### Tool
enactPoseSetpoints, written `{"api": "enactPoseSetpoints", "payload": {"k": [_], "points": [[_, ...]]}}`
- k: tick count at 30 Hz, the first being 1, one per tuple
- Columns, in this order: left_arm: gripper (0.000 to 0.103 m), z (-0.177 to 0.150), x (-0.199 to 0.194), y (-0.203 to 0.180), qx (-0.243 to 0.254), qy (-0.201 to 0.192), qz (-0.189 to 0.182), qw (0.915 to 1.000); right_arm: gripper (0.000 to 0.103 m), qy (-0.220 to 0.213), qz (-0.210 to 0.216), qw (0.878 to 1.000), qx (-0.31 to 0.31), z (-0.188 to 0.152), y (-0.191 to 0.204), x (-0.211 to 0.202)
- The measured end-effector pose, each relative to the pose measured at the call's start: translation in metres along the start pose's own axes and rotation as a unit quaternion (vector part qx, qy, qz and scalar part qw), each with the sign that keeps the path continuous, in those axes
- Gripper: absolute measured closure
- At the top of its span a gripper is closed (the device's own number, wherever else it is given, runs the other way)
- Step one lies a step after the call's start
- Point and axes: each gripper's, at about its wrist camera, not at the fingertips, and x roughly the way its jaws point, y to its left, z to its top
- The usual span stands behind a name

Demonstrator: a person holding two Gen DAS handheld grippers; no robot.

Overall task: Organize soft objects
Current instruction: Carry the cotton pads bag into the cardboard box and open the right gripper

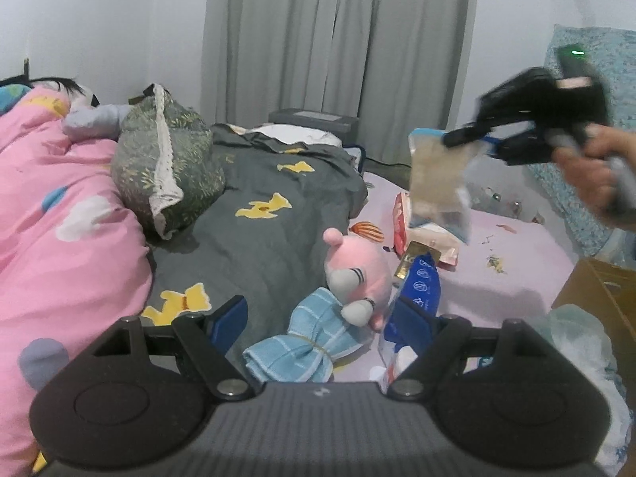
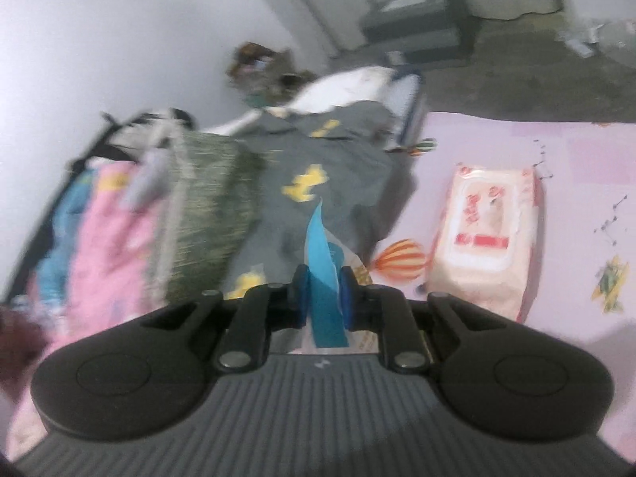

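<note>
Plastic pouch (image 1: pixel 439 183) with blue top edge hangs in air at right, long axis near vertical, top up, bottom tilted slightly right, above wet-wipes pack (image 2: pixel 487 238) on pink bed sheet (image 1: pixel 516 278). Right tongs (image 2: pixel 324 294) pinched shut on pouch's blue strip; a hand (image 1: pixel 592 183) holds them. Left tongs (image 1: pixel 322 318) spread wide, gripping nothing, low over pink plush toy (image 1: pixel 357 274) and tied blue towel (image 1: pixel 306 342). Grey blanket (image 1: pixel 258 238), green pillow (image 1: pixel 167 159) farther left.
</note>
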Motion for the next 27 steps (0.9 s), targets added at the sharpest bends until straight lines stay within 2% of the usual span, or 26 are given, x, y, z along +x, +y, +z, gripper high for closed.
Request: {"api": "enactPoseSetpoints", "payload": {"k": [2,5,8,10,13,15,17,20,22,24,27], "points": [[0.021,-0.003,-0.008,0.002,0.001,0.0,0.002,1.0,0.089,0.016,0.04,0.999,0.001,-0.019,0.005,-0.022],[0.021,-0.009,-0.021,0.007,0.001,0.005,-0.003,1.0,0.089,0.074,0.104,0.992,0.022,-0.061,0.005,-0.039],[0.021,-0.016,-0.031,0.011,0.004,0.008,-0.002,1.0,0.089,0.145,0.171,0.972,0.07,-0.108,-0.005,-0.034],[0.021,-0.022,-0.036,0.013,0.005,0.012,-0.001,0.9999,0.088,0.188,0.187,0.959,0.095,-0.139,-0.012,-0.023],[0.022,-0.029,-0.036,0.012,0.002,0.027,-0.011,0.9996,0.088,0.244,0.152,0.953,0.098,-0.175,-0.024,0.004],[0.024,-0.034,-0.034,0.007,0.003,0.036,-0.028,0.999,0.087,0.259,0.099,0.958,0.07,-0.186,-0.03,0.018],[0.024,-0.039,-0.032,-0.004,0.016,0.041,-0.049,0.9978,0.084,0.248,0.047,0.967,0.025,-0.186,-0.031,0.021],[0.025,-0.049,-0.025,-0.021,0.035,0.054,-0.075,0.9951,0.072,0.23,0.001,0.972,-0.041,-0.186,-0.023,0.015],[0.027,-0.054,-0.017,-0.031,0.041,0.068,-0.089,0.9928,0.07,0.209,-0.031,0.975,-0.075,-0.184,-0.015,0.01],[0.032,-0.059,-0.009,-0.038,0.042,0.085,-0.105,0.99,0.06,0.176,-0.042,0.981,-0.069,-0.182,-0.017,-0.004],[0.041,-0.067,0.003,-0.043,0.037,0.119,-0.123,0.9845,0.06,0.126,-0.028,0.991,-0.03,-0.182,-0.023,-0.032]]}}
